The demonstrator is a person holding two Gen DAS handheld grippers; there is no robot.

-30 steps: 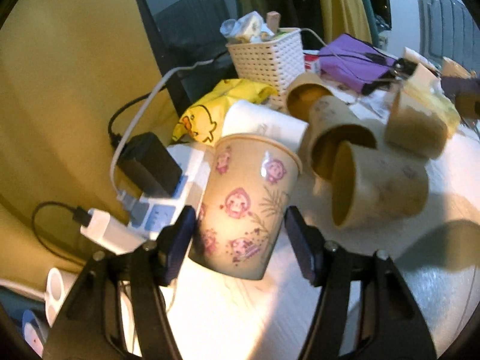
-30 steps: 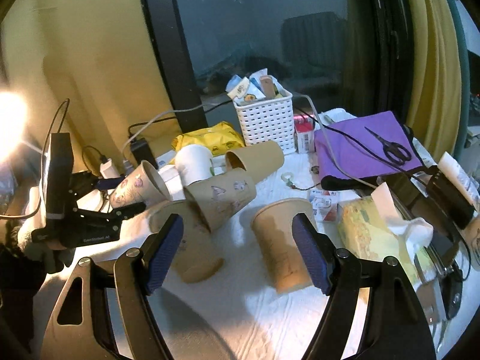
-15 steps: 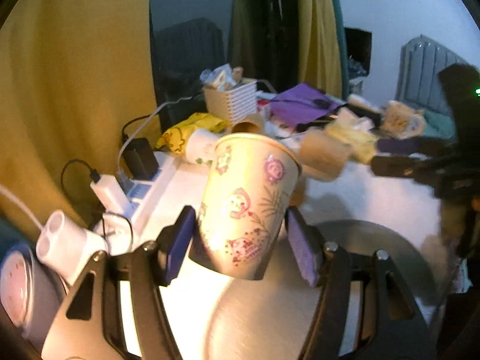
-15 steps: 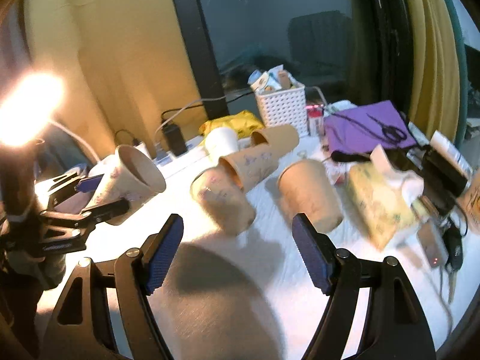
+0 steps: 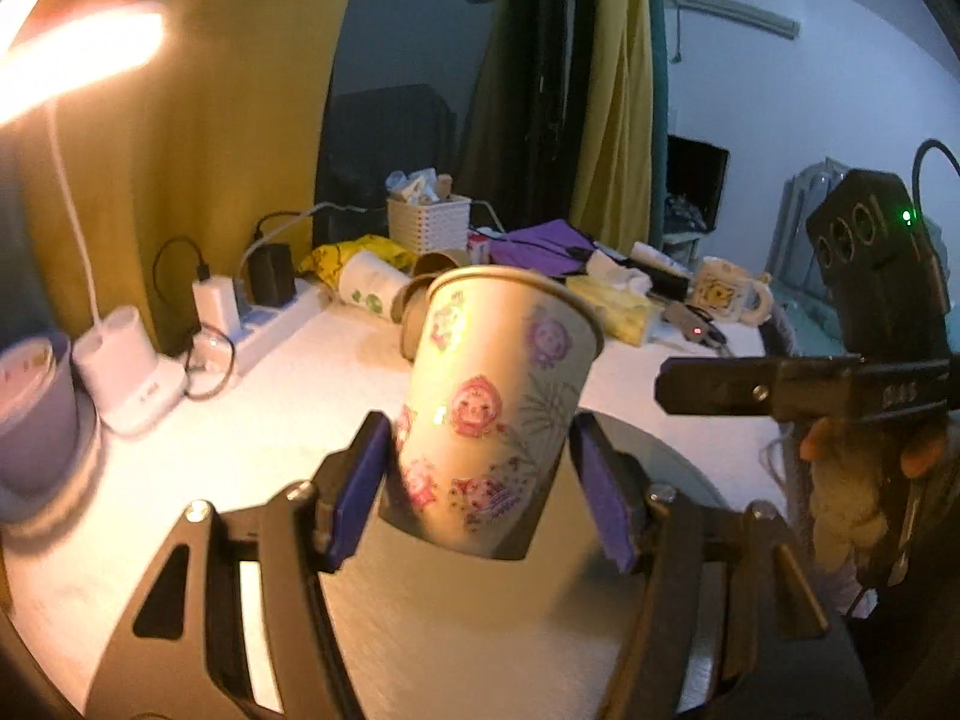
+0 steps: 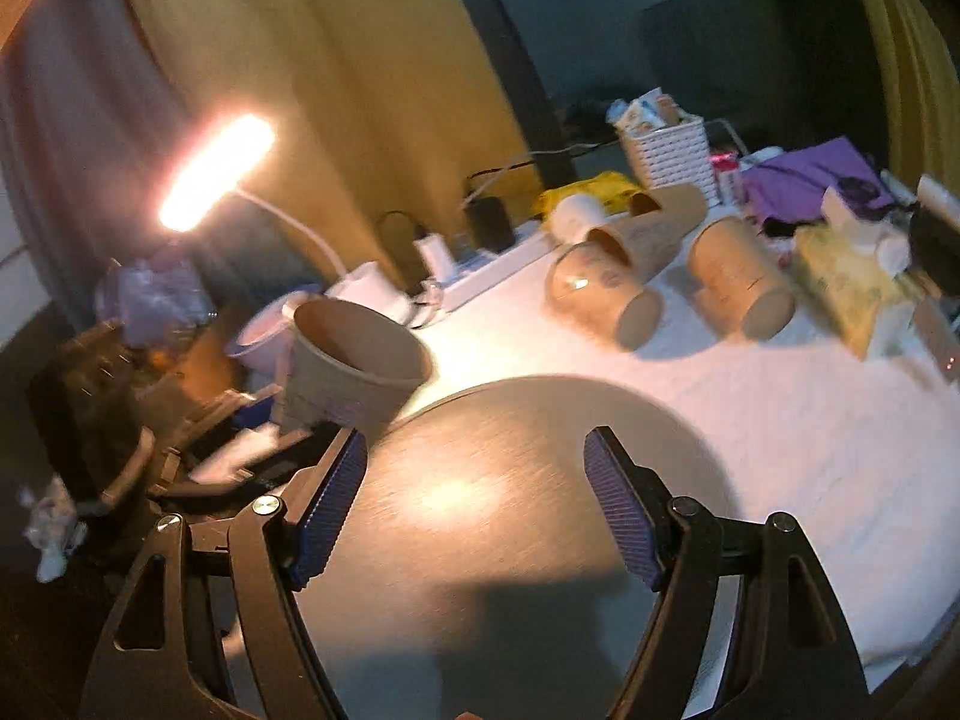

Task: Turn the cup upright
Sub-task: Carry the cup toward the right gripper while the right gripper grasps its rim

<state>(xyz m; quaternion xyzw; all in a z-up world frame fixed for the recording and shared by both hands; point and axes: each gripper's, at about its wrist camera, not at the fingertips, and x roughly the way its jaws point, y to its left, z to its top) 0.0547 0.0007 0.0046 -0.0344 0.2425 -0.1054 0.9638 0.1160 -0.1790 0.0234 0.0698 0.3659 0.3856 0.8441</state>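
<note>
Cup (image 5: pixel 498 414), printed with pink cartoon figures, sits clamped between the blue pads of the left gripper (image 5: pixel 480 480), gripped low on its wall near the base, mouth upward and leaning a little to one side. It is carried in the air above a round grey mat (image 6: pixel 516 540) at the near edge of the table, not yet resting on anything. Holding it low leaves the rim free and keeps the base foremost, which suits setting it down on the mat; that appears to be the step in hand, with the turn to upright nearly complete.

Right gripper (image 6: pixel 474 504) hangs over the same mat with its jaws spread wide and nothing between them, close beside the left one, seemingly waiting out of the way. From its side the cup's plain brown inside shows.

Beyond the mat, a white textured cloth (image 6: pixel 780 450) covers the table. On it, well apart from the held cup, lie several brown paper cups (image 6: pixel 606 294) on their sides, one white cup among them, a likely sign of more flipping to come. Farther back stand a white woven basket (image 5: pixel 427 223), a power strip (image 5: pixel 264 324) with chargers plugged in, a yellow tissue pack (image 5: pixel 612 312) and a purple cloth (image 5: pixel 540 246). A bright desk lamp (image 6: pixel 216 168) glares at the left, against yellow curtains and a dark window.
</note>
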